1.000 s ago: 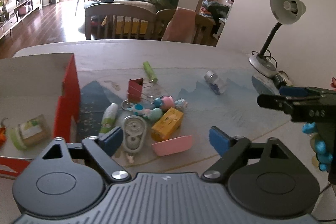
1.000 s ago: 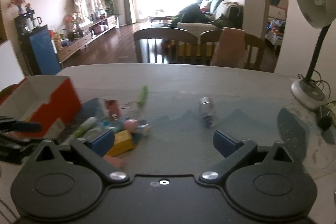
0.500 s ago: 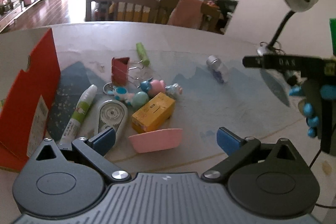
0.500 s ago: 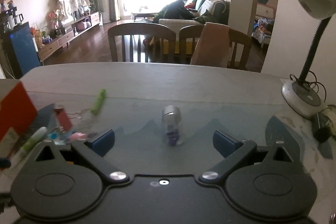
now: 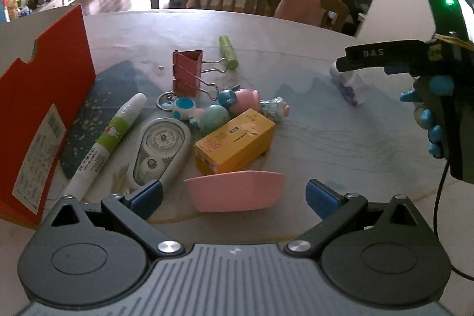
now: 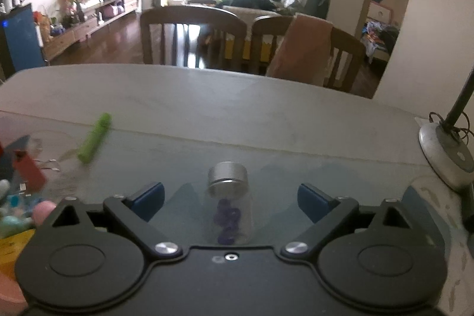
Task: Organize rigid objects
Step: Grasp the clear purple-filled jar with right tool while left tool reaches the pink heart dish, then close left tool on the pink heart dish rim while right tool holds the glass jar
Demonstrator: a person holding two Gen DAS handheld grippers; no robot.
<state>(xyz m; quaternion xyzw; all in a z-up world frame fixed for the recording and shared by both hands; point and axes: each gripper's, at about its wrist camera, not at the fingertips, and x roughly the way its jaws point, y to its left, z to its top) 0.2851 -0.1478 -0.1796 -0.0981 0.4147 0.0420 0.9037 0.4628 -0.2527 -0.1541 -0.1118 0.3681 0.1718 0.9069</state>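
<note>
My right tongs (image 6: 230,197), just narrowing, straddle the clear silver-capped vial of purple beads (image 6: 229,206) untouched; my left tongs (image 5: 234,193) gape around the pink plastic scoop (image 5: 235,190).

Over the last second the right tool (image 6: 231,200) has swung across from the clutter until the vial (image 6: 230,206) lies between its just-narrowing, untouching jaws, while the left tool (image 5: 234,196) has opened fully and dropped to frame the pink piece (image 5: 235,190).
</note>
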